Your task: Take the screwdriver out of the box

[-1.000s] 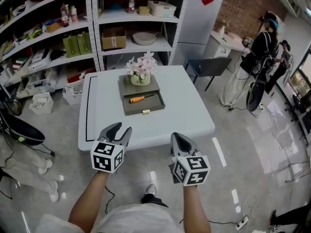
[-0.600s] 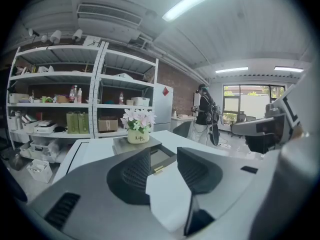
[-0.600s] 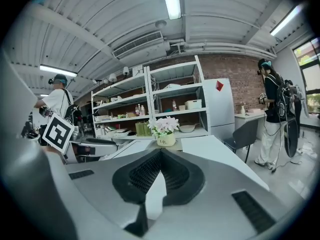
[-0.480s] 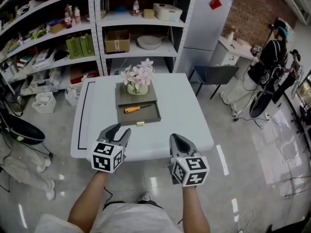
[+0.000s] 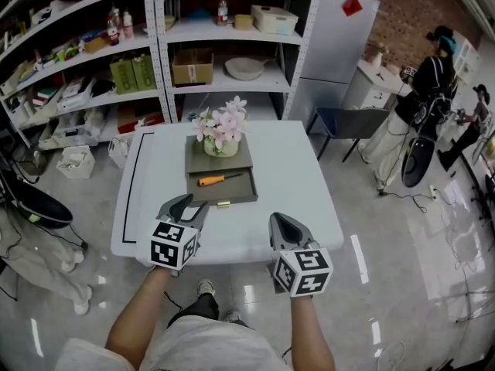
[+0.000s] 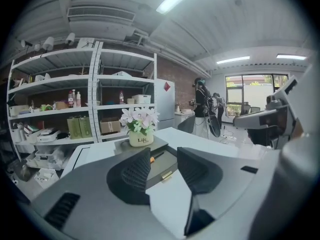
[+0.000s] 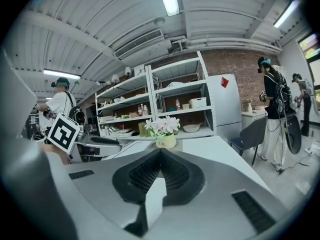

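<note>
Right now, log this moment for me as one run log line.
phase: pre-grasp | left hand-held gripper: open, empty | right hand-held gripper: shut, empty | screwdriver: lying in open drawer of box, untouched

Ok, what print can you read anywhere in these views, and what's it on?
"Life": on the cream flower pot standing on top of the grey box; the smaller line beneath it is too blurred to read.
Red diamond sign on the tall white cabinet: no print legible.
Labels on the shelf bottles and the green boxes: too small to read.
</note>
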Demonstrator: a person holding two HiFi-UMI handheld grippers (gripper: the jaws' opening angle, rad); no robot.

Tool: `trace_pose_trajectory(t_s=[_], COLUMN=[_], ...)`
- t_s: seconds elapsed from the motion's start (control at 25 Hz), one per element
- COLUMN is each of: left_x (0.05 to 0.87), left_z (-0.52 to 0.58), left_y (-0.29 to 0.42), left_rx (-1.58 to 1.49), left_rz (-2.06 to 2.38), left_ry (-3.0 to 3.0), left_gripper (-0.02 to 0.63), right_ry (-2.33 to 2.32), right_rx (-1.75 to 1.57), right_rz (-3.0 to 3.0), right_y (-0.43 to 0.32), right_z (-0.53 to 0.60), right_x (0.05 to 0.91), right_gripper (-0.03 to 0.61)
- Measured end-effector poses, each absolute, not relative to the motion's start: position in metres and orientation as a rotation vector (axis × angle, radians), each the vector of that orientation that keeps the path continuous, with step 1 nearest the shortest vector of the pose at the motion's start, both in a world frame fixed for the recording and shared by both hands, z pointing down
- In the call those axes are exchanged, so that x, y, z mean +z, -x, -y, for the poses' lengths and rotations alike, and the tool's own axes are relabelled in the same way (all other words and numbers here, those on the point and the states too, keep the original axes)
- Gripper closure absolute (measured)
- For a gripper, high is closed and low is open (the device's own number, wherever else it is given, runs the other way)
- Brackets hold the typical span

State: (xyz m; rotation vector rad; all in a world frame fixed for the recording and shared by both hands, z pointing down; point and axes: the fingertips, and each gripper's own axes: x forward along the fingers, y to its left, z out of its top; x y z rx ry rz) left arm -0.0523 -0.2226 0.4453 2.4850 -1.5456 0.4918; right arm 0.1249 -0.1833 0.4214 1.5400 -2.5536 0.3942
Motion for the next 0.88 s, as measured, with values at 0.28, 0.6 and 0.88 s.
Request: trace_pose_trajectory(t_s=[0.28,0.6,0.88], left_x=[0.457,0.491,0.522], left_z=[0.254,0.303,0.339], left_y=[0.055,0.056,0.056], left_rx=[0.592,0.860,1.138], left_rz=[1.531,1.406,1.222], left_ry=[-2.497,-2.537,-2.557], left_gripper=[0.442,0.440,0.437], right_ry=[-1.519,-1.496,-1.488], right_rx=[0.398,0.403,0.421], right_rz=[2.559,2.551,2.538], right_y=[-0.121,-0.111,-0.100], right_z=[0.212,0.264,0.306], right_x=[0.426,0.434,0.439], right_gripper=[0.572,0.572,0.572])
